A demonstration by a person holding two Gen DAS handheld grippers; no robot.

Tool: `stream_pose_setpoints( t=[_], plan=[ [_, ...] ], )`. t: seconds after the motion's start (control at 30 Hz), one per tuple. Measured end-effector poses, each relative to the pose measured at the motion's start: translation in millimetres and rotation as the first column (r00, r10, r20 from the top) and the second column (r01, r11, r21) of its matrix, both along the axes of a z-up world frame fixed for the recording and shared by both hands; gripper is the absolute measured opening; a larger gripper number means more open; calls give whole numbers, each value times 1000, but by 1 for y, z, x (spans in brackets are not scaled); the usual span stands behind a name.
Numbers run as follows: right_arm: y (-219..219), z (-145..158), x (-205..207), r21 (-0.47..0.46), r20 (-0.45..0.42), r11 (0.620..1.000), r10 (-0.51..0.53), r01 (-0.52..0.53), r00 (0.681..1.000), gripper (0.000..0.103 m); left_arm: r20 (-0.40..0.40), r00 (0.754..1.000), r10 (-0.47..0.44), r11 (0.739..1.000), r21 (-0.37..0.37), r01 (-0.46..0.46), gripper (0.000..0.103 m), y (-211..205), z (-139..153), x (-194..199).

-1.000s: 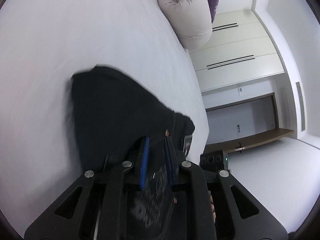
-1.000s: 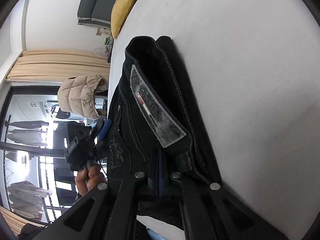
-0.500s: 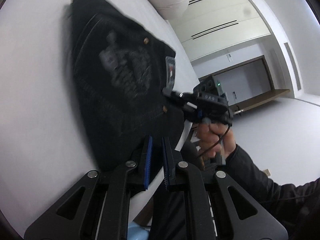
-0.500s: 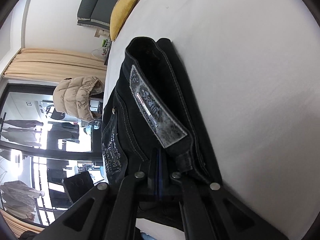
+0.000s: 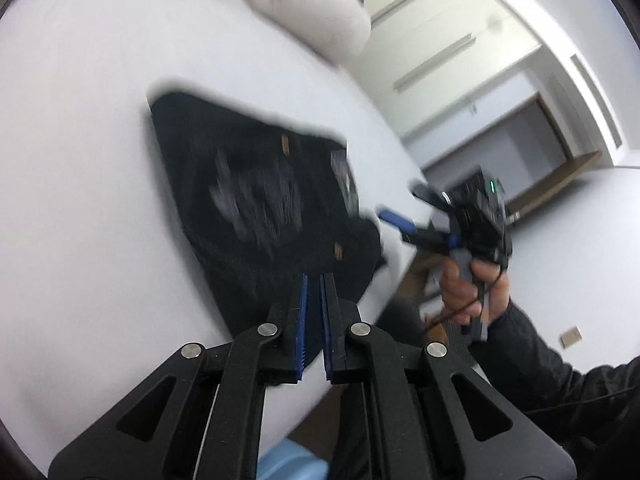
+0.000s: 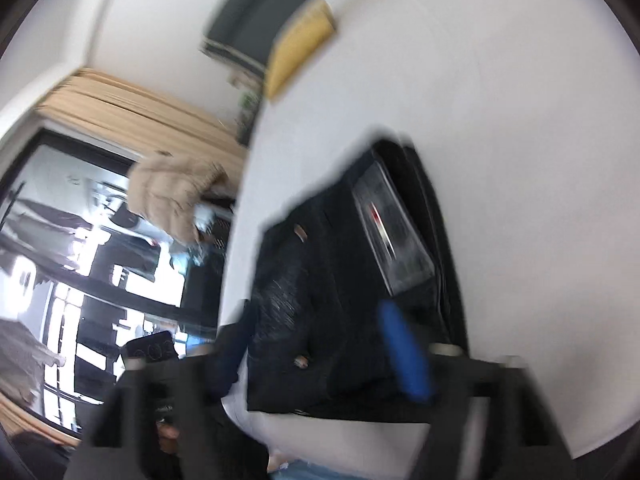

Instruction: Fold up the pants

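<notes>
Lying folded on the white bed [image 5: 80, 160], near its near edge, the black pants [image 5: 256, 208] form a compact dark bundle w/ waistband patch facing up [image 6: 394, 236]. Both views smeared by motion blur, so fine detail is poor.

Left gripper [image 5: 313, 280]: blue-padded fingers drawn almost together, only a thin slit btwn them, nothing gripped. Tips sit over the near edge of the pants in that view, but contact can't be told.

Right gripper [image 6: 316, 352]: jaws opening, spread wide, one blue pad [image 6: 404, 356] at right, the other dark finger at left. Pants lie in view btwn the fingers, but pads do not press on the fabric, as far as the blur allows. In the left view the same tool shows at right, just off the bed edge, held by a hand [image 5: 472, 284] in a dark sleeve.

Surroundings: beige rolled pillow [image 5: 312, 12] at the far side of the bed, yellow cushion [image 6: 300, 52] far left, puffy tan jacket [image 6: 176, 196] beyond the bed's left edge, white cabinets [image 5: 452, 40] at far right.
</notes>
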State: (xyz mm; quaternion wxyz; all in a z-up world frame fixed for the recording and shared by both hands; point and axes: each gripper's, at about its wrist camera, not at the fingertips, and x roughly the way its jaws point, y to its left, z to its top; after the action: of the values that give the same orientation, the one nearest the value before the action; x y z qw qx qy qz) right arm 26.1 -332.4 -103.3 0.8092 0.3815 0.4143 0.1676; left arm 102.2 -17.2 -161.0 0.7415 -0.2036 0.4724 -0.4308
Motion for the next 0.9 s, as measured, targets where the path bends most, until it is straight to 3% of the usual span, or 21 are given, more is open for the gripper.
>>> stream_pose_setpoints(
  t=[0.03,0.07,0.1,0.13,0.23,0.3,0.43,0.5,0.57,0.63,0.7,0.8,0.9],
  plan=[
    [-9,8,-1,-18,23,1000,-13,13,1000,82,4,999,34,999,-8,-34,16,7,3,7],
    [-18,9,2,-18,15,1000,-21,21,1000,82,-1,998,58,998,-2,-58,42,12,1,15],
    [-26,7,6,-14,-11,999,-33,33,999,82,-11,997,83,996,15,-82,79,13,-2,22],
    [-35,1,12,-9,-48,999,-47,46,998,82,-26,991,133,990,42,-132,88,15,-9,31],
    [-48,-26,34,16,-156,999,-39,42,987,75,-135,980,145,989,26,-143,88,8,-31,50],
    [-43,-44,46,16,-209,1000,-8,12,978,70,-198,968,153,988,57,-145,88,2,-45,61],
    [-25,-53,67,28,-218,999,44,-38,975,60,-250,960,129,990,88,-110,88,-22,-61,78],
    [-14,-56,78,-1,-247,998,67,-69,967,60,-280,956,85,995,76,-66,86,-39,-65,87],
    [-5,-57,86,-16,-265,996,79,-86,961,58,-289,955,62,995,95,-36,74,-51,-66,91],
    [-1,-57,90,-35,-298,996,64,-78,952,46,-277,959,56,989,150,-15,52,-64,-66,93],
    [7,-53,90,-75,-312,994,55,-82,949,36,-260,963,65,984,179,-18,41,-67,-67,93],
    [16,-45,88,-115,-311,990,46,-86,949,26,-257,964,65,986,164,-22,27,-67,-68,95],
    [29,-27,91,-167,-283,981,47,-98,958,22,-221,974,52,985,174,-13,22,-71,-54,99]
  ],
)
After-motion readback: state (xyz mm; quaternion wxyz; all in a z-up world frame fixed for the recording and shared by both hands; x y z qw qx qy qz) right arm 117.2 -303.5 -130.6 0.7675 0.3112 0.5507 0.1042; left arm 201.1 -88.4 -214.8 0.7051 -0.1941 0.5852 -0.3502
